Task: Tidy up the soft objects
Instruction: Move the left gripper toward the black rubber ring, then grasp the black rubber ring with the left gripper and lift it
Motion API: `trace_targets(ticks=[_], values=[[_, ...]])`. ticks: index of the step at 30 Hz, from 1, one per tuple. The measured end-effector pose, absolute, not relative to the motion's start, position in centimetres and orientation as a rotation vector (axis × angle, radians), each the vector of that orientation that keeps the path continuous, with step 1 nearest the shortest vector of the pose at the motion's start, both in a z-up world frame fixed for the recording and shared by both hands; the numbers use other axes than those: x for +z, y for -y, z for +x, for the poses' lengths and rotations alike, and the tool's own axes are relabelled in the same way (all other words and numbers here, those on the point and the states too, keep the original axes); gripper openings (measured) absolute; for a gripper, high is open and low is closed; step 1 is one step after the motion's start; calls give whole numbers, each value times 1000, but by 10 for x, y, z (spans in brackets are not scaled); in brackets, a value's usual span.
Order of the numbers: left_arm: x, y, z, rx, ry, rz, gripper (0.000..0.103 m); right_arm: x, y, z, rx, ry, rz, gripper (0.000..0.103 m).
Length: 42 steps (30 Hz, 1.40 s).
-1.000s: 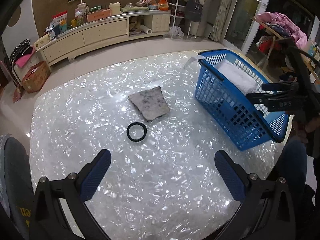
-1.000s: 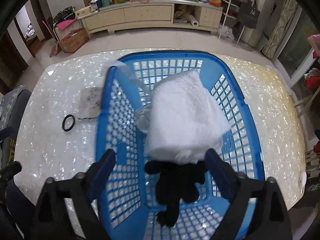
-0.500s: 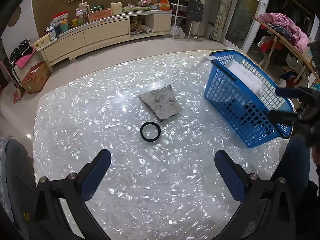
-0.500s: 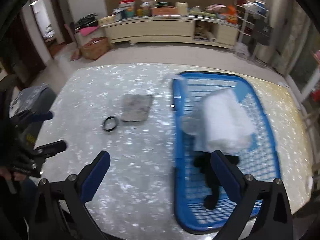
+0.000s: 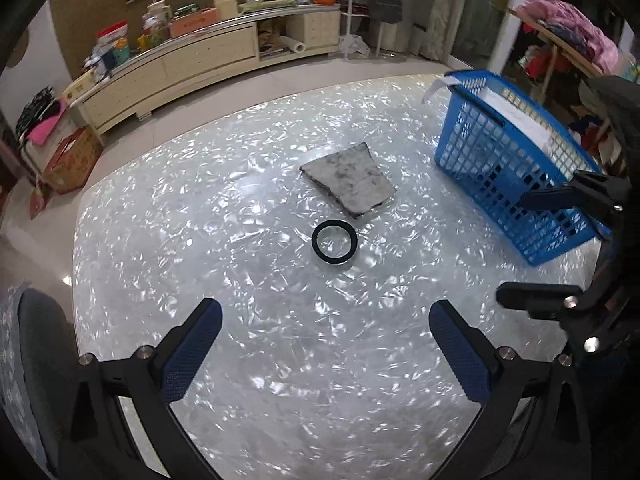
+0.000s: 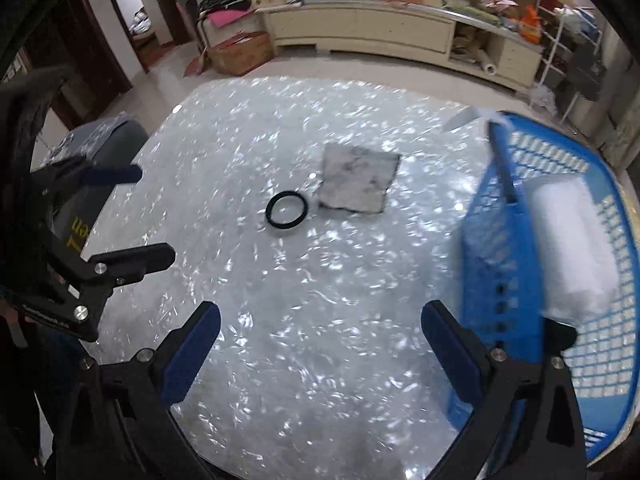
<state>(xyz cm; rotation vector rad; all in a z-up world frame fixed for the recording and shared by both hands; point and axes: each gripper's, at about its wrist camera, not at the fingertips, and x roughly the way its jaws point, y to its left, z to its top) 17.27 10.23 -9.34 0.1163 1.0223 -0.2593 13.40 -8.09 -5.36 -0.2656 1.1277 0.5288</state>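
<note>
A folded grey cloth (image 5: 347, 181) lies mid-table; it also shows in the right wrist view (image 6: 359, 179). A black ring (image 5: 334, 241) lies just in front of it, seen also from the right (image 6: 286, 215). A blue basket (image 5: 508, 164) stands at the table's right and holds a white folded cloth (image 6: 572, 240) and something black under it. My left gripper (image 5: 326, 352) is open and empty, short of the ring. My right gripper (image 6: 320, 356) is open and empty, left of the basket (image 6: 508, 264).
The table (image 5: 200, 216) is round with a shiny pearl top. A grey chair back (image 5: 28, 344) stands at its near left edge. A long low cabinet (image 5: 180, 60) with clutter lines the far wall. A rack with clothes (image 5: 568, 36) stands behind the basket.
My right gripper has swung left from above the basket to over the table beside it. My left gripper has drifted slightly, so the cloth and ring sit more central in its view.
</note>
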Motion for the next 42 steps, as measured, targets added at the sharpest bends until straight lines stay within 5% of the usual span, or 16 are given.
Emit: trace_targets(ticks=[8,27,42], values=[[-120,-107,209,-242,-1071,134,103,-78,67,142,530,-1135,-302,101],[-173,-106,287,-202,-1183,131,78,-116,67,174,485,-1168,-301,101],[-184,-89,293,-236,-1244,120,5,-113,76,175,489,-1170,-245,101]])
